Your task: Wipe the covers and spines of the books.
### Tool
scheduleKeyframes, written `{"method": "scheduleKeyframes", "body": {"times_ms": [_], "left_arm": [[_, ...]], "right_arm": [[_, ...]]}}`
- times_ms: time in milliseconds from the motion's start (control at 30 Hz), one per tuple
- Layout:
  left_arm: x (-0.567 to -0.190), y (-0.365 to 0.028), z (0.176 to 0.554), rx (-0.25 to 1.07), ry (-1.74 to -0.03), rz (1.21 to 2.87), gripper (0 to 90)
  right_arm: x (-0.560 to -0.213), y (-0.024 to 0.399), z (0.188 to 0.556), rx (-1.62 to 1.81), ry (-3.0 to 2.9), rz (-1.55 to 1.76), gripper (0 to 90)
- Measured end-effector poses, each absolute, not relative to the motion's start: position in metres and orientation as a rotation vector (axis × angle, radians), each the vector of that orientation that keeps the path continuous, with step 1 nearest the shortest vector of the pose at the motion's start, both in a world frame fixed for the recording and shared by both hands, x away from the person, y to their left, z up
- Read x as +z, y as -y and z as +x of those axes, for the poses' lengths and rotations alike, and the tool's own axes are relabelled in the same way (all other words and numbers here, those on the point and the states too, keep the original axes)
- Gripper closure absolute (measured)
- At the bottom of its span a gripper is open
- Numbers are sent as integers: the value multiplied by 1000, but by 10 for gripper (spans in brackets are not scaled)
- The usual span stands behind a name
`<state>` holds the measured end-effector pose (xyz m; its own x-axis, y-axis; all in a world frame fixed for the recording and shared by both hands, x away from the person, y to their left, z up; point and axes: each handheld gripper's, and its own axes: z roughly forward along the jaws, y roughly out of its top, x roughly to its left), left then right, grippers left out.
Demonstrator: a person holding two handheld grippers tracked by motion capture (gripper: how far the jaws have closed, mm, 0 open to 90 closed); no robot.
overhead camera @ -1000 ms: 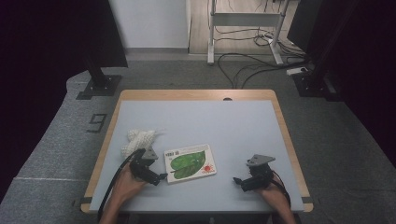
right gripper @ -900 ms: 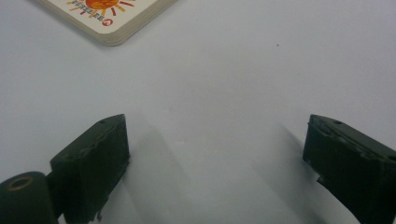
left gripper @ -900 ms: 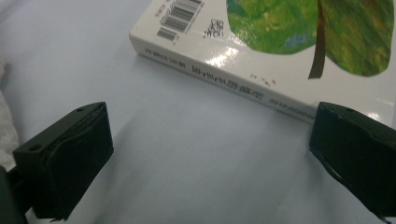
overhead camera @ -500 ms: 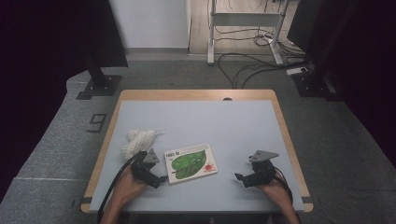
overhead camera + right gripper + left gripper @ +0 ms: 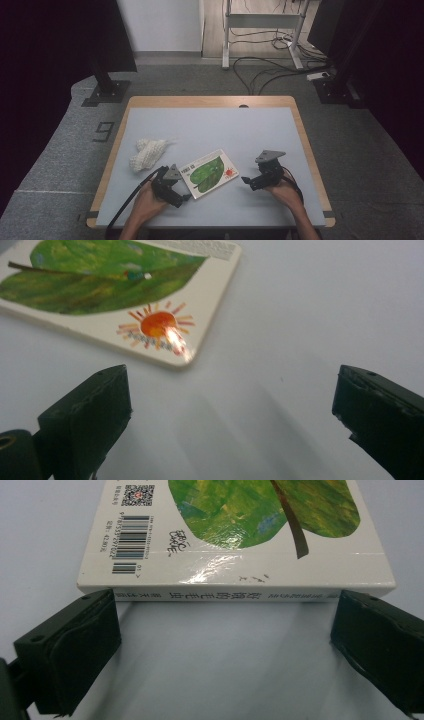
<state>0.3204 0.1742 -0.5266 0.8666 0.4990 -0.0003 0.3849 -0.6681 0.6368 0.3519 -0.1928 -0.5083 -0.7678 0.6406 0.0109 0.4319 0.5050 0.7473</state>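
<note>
A: Where is the white hardcover picture book with the green leaf cover [image 5: 210,173] found?

B: Flat on the pale blue desk [image 5: 225,125], near the front edge. Its spine is faced by the left gripper [image 5: 176,192], jaws spread wide, nothing held.

A: And the right gripper [image 5: 247,181]?

B: Jaws wide apart, empty, near the book's sun corner. A white knitted cloth [image 5: 147,152] is noted farther left.

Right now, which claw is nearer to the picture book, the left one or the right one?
Left. The left claw sits open right at the picture book, its jaws framing the spine. The right claw is open too, a short gap off the book's sun corner.
</note>
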Motion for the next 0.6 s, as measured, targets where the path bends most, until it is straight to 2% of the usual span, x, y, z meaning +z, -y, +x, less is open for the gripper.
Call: {"method": "scheduleKeyframes", "body": {"times_ms": [600], "left_arm": [[-529, -173, 318, 238, -658, 2354, 0]], "right_arm": [[-511, 126, 398, 1119, -2605, 837, 20]]}}
